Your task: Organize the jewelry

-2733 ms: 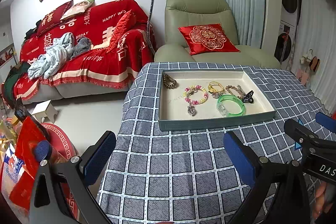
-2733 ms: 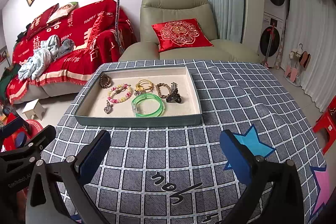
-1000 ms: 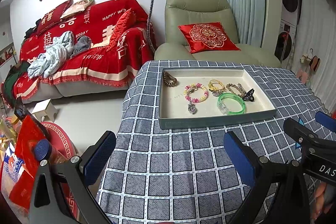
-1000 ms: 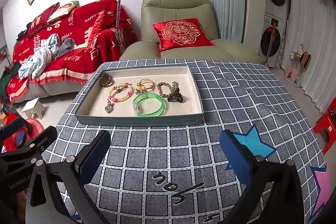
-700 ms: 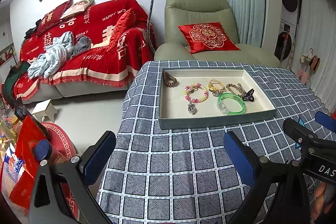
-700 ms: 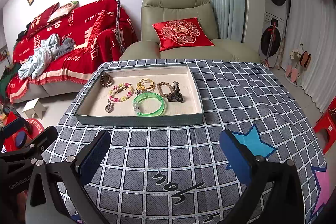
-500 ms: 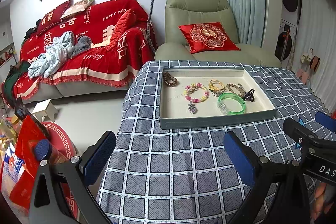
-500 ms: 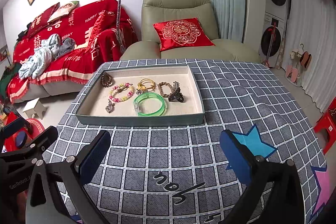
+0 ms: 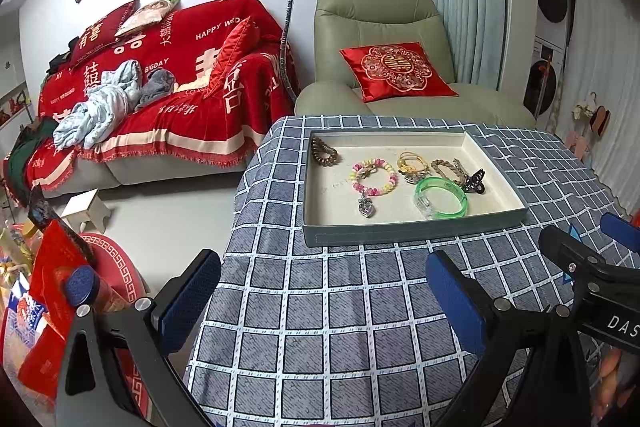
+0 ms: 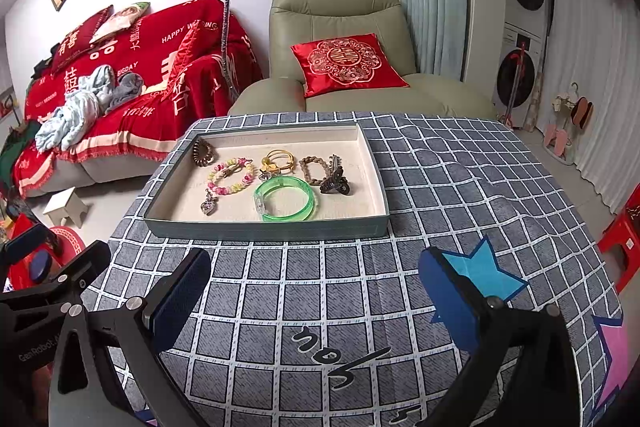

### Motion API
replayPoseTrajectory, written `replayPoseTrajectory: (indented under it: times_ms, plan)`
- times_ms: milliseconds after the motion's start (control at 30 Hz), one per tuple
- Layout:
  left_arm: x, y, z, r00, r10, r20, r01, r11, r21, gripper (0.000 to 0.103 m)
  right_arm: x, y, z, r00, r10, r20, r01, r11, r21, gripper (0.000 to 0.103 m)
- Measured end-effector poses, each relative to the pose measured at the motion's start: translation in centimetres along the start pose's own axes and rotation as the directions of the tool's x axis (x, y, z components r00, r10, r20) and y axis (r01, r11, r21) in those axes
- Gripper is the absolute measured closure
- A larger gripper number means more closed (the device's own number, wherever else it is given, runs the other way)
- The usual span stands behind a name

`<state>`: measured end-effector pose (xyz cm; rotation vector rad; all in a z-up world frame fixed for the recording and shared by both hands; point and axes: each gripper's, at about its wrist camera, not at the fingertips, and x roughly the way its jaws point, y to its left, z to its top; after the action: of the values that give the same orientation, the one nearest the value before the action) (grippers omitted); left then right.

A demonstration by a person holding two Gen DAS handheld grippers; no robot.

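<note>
A grey tray [image 9: 404, 233] with a cream lining stands on the checked tablecloth; it also shows in the right wrist view [image 10: 264, 229]. In it lie a green bangle [image 10: 285, 203], a pink and yellow bead bracelet [image 10: 231, 175] with a heart charm, a gold ring piece [image 10: 277, 159], a brown bead bracelet [image 10: 313, 169], a dark hair claw [image 10: 335, 183] and a brown coil hair tie [image 10: 203, 151]. My left gripper [image 9: 320, 301] is open and empty, near the table's front left. My right gripper [image 10: 314, 299] is open and empty, in front of the tray.
The table edge drops to the floor on the left [image 9: 236, 227]. A red-covered sofa [image 9: 168, 95] and a green armchair [image 9: 380, 27] stand behind the table. Red bags [image 9: 44, 307] sit on the floor at the lower left. A small stool [image 9: 86, 211] stands by the sofa.
Both grippers have drifted very slightly; the tray sits a touch nearer in the right wrist view. Both stay open and empty.
</note>
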<state>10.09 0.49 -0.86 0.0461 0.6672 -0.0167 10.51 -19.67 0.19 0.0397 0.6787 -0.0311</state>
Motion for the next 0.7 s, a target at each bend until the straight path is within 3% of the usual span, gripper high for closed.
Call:
replayPoseTrajectory:
  times_ms: [700]
  plan:
    - [0.01, 0.15, 0.08, 1.0, 0.005, -0.004, -0.005, 1.0, -0.002, 0.0, -0.13, 0.12, -0.09, 1.0, 0.001, -0.001, -0.001, 1.0, 0.0, 0.0]
